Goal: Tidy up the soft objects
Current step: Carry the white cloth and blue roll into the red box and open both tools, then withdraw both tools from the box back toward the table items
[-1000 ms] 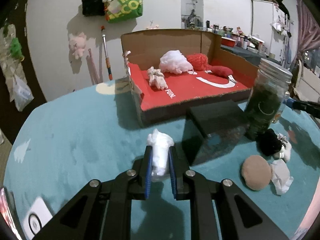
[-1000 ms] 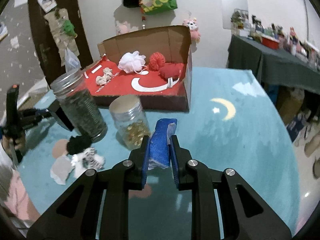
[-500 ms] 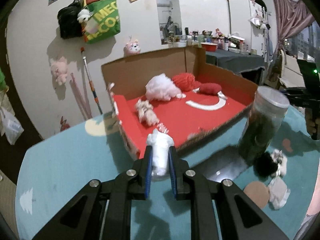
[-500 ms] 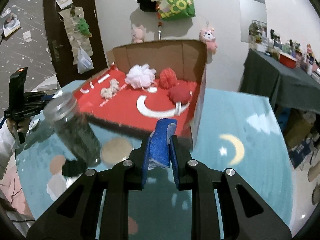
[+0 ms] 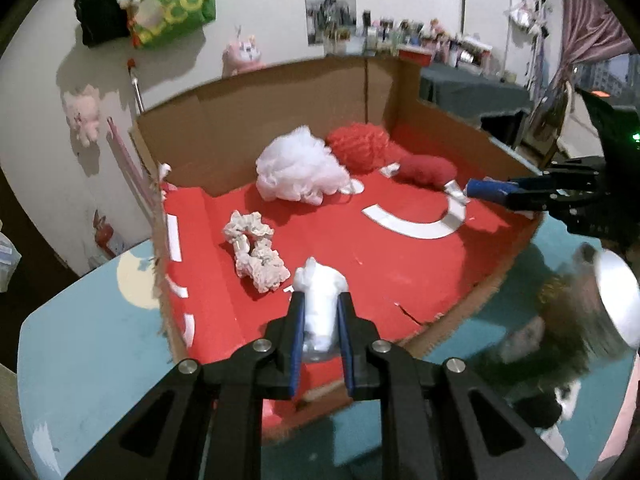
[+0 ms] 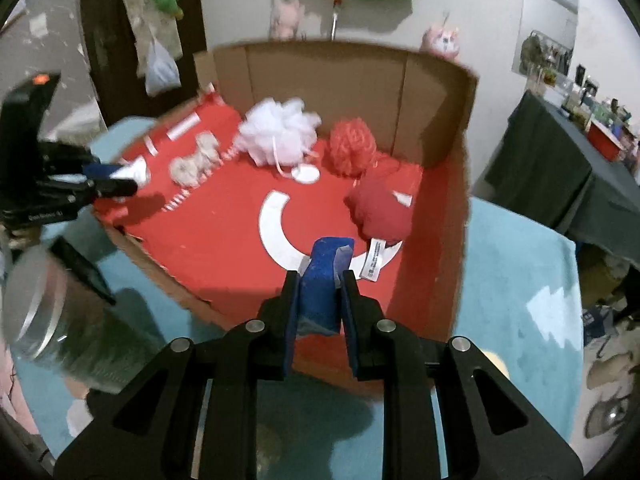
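My left gripper (image 5: 320, 316) is shut on a white soft wad (image 5: 319, 300) and hangs over the front of the red-floored cardboard box (image 5: 420, 276). My right gripper (image 6: 320, 292) is shut on a blue soft piece (image 6: 322, 280) above the box's near right part (image 6: 436, 280). Inside the box lie a white puff (image 5: 298, 170), a red mesh ball (image 5: 362, 146), a red cushion (image 6: 382, 210) and a cream scrunchie (image 5: 256, 250). From the left wrist view the right gripper (image 5: 486, 190) reaches in at the box's right edge; the left gripper (image 6: 128, 178) shows at the box's left edge in the right wrist view.
The box stands on a teal tabletop (image 5: 92, 352). A blurred glass jar with a metal lid (image 5: 592, 320) stands by the box's front right corner, with a black furry item (image 5: 536, 412) below it. Bags and plush toys hang on the wall behind.
Both grippers have risen and moved forward from the table to over the box, each still holding its piece. The box looks much closer; the jars now sit at the frame edges.
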`<state>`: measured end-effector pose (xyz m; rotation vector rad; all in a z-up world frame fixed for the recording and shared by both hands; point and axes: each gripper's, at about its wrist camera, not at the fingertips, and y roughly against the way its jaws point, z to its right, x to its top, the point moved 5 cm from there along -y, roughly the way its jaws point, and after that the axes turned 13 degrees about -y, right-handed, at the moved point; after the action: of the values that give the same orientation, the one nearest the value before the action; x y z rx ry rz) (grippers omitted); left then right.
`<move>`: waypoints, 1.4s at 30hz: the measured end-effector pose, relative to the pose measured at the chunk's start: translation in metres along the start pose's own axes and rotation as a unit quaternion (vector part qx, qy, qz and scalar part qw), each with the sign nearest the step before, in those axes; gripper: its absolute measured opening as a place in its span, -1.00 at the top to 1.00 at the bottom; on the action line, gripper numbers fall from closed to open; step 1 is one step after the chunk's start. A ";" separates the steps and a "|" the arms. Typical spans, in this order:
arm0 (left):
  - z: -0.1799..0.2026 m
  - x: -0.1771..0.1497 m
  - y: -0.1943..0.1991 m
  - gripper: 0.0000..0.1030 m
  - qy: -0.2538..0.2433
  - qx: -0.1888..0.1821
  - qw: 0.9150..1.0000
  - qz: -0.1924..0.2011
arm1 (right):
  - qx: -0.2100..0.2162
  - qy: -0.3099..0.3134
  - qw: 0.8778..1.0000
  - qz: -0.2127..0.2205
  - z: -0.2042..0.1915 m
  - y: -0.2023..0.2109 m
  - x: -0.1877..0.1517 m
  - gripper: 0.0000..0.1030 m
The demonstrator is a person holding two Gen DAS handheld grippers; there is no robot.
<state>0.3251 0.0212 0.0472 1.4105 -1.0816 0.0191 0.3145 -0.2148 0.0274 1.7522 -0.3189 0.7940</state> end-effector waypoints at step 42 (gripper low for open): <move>0.008 0.028 0.010 -0.67 0.004 0.018 1.000 0.018 | -0.071 0.003 0.997 -0.028 -0.018 0.004 0.024 -0.47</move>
<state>0.3302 0.0014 0.0707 1.4210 -1.1046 0.0705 0.3240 -0.1949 0.0486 1.6191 -0.3121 0.7188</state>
